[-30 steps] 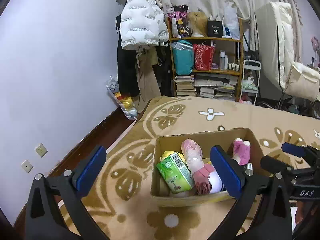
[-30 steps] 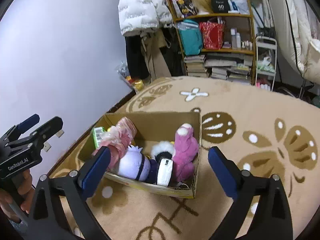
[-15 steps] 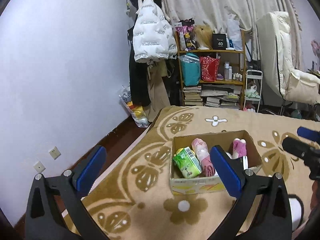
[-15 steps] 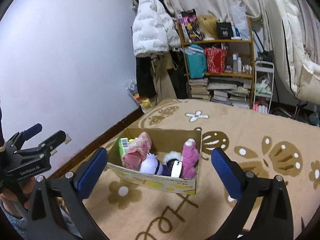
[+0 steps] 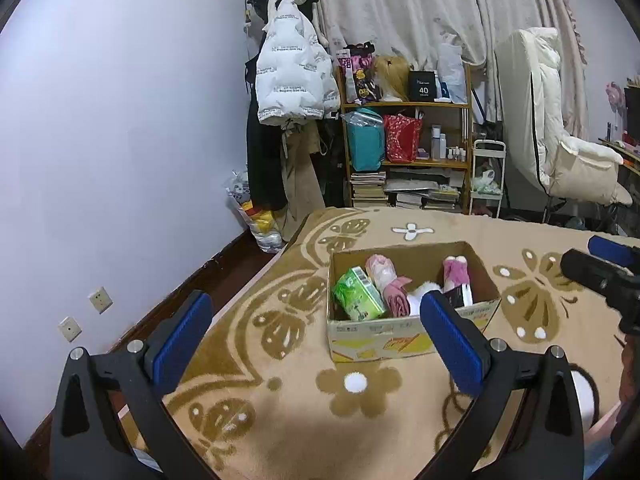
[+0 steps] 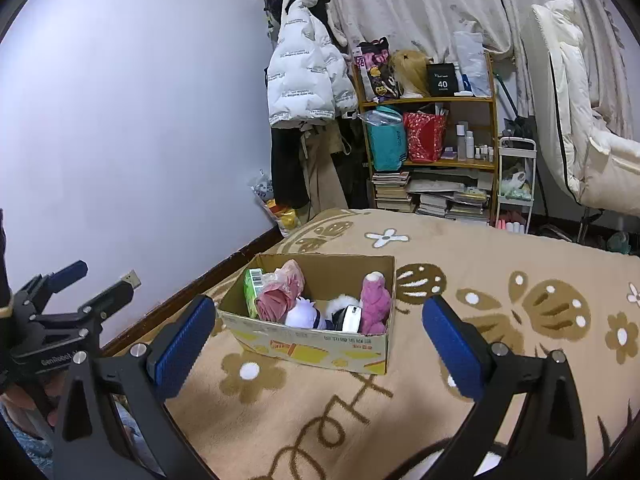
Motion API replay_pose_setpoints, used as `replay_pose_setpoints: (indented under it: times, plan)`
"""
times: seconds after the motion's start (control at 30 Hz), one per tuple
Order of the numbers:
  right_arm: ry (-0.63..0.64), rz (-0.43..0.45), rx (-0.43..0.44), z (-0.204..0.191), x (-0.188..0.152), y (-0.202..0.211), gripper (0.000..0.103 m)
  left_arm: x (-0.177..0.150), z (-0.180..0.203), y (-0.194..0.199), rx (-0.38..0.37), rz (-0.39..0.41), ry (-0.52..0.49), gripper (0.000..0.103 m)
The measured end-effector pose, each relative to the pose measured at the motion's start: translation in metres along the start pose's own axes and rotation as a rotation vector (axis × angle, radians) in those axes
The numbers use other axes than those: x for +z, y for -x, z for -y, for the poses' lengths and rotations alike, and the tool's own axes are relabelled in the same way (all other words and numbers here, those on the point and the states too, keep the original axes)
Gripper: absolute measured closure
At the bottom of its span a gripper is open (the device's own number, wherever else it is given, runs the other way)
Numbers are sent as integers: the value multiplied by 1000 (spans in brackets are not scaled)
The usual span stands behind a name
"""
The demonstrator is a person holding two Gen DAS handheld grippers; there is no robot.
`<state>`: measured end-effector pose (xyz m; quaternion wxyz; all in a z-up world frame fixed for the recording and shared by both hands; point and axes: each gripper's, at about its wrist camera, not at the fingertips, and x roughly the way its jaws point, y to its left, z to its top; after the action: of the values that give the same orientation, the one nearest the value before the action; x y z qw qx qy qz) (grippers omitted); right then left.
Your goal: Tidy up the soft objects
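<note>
1. Both grippers have pulled back and up from the cardboard box over the last second; a second ago the box filled the lower middle of each wrist view, now it sits smaller and farther off on the patterned blanket, with bare blanket between it and the fingertips.
2. The left gripper has its jaws wide apart and holds nothing; the right gripper likewise stands wide apart and empty; each also shows at the edge of the other's view, well clear of the box.
3. The soft things lie inside the box and have not shifted: a green tissue pack at its left end, a pink bundle in clear wrap just beside it, a white and purple plush in the middle, a small black and white item touching it, and a pink plush toy upright against the right wall.
4. No loose soft object shows on the blanket in either view; what lies beneath the cameras is hidden.
5. My reading: empty jaws backing off from a filled box suggest the packing is done, or nearly so; if anything remains it must be out of view, and the grippers would have to turn to find it.
</note>
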<state>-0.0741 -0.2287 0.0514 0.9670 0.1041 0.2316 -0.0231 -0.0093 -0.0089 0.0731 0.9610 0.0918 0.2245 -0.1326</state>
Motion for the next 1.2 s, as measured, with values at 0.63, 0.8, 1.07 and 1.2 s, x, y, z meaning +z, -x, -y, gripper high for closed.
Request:
replay_pose_setpoints:
  times: [0.63,0.8,1.07,1.2]
  plan:
    - [-20,-14,-36,10,-32,-33,0,-41,-2,-31,-21,-35,-1,0]
    - [-15,-20,-39,11,-35,-38,0,-47,3,-34,-15,-31,-25,0]
    - [-40,-5,-43,14,-35,-35,0,-50,5,-35,-13,-43,-27,0]
    - [-57,0,-47,18,-35,-33,0,-49,2,-34,9,-33,-17,0]
